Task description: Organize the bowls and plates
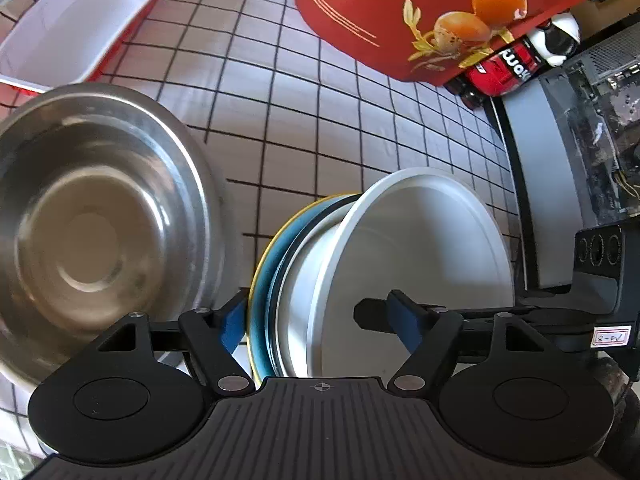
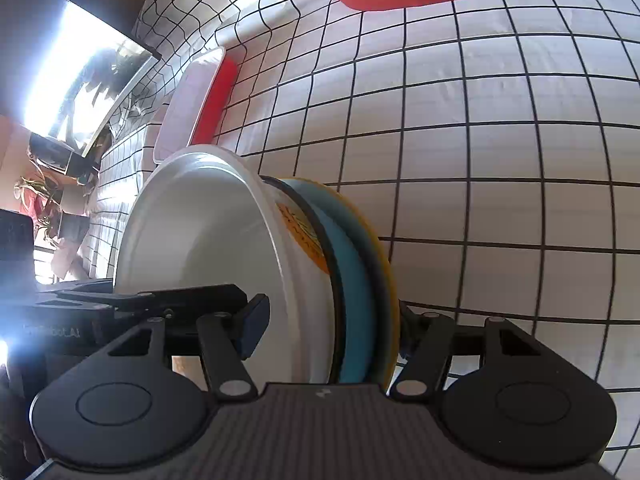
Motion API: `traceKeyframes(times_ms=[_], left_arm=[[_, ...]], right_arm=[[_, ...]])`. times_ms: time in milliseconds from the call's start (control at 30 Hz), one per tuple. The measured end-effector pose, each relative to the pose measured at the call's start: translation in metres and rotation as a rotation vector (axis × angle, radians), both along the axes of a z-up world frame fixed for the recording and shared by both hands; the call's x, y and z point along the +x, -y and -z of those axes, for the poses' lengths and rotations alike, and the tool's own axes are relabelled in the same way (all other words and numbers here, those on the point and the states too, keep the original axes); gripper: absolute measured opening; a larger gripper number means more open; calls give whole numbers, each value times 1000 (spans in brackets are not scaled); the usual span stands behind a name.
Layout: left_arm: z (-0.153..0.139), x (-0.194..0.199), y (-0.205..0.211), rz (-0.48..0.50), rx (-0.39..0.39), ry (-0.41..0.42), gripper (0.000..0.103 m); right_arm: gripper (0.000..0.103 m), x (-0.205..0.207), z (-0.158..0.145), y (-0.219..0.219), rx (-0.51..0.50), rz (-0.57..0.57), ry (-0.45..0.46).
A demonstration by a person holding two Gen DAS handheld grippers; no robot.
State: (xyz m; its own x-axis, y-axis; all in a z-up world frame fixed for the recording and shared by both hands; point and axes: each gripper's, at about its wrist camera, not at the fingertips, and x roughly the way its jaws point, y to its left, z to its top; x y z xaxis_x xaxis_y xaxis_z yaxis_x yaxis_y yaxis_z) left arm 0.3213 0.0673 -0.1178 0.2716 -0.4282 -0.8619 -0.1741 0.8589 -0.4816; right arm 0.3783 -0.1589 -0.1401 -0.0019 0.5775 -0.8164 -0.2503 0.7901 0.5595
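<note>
Mid-carry: both tools clamp one stack, white bowl [image 1: 420, 240] on blue plate [image 1: 266, 280]. Left tool [image 1: 320, 324] and right tool [image 2: 328, 328] each pinch bowl plus plate, held above the checked tabletop [image 1: 300, 128]. Next: lower it level near the steel bowl [image 1: 92, 224] (destination is my guess), release together.

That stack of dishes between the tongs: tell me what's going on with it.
A person is handling a white bowl nested on a blue plate with a yellow rim, using both tongs. The left tongs and the right tongs each straddle the stack's edge from opposite sides, above the checked tablecloth. A steel bowl sits beside it, with a white tray further back.
</note>
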Motion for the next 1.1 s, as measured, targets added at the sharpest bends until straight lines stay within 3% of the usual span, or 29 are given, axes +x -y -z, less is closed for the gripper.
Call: traceKeyframes(times_ms=[167, 300, 867, 1100], left_arm=[[5, 12, -1, 22, -54, -60, 77], [7, 23, -3, 88, -57, -122, 70], [1, 20, 12, 106, 25, -60, 77], [-1, 17, 15, 104, 52, -37, 77]], right_arm=[[65, 6, 2, 10, 13, 24, -47], [65, 8, 2, 10, 13, 26, -69], [65, 4, 2, 9, -20, 66, -78], [65, 0, 2, 8, -26, 24, -48]])
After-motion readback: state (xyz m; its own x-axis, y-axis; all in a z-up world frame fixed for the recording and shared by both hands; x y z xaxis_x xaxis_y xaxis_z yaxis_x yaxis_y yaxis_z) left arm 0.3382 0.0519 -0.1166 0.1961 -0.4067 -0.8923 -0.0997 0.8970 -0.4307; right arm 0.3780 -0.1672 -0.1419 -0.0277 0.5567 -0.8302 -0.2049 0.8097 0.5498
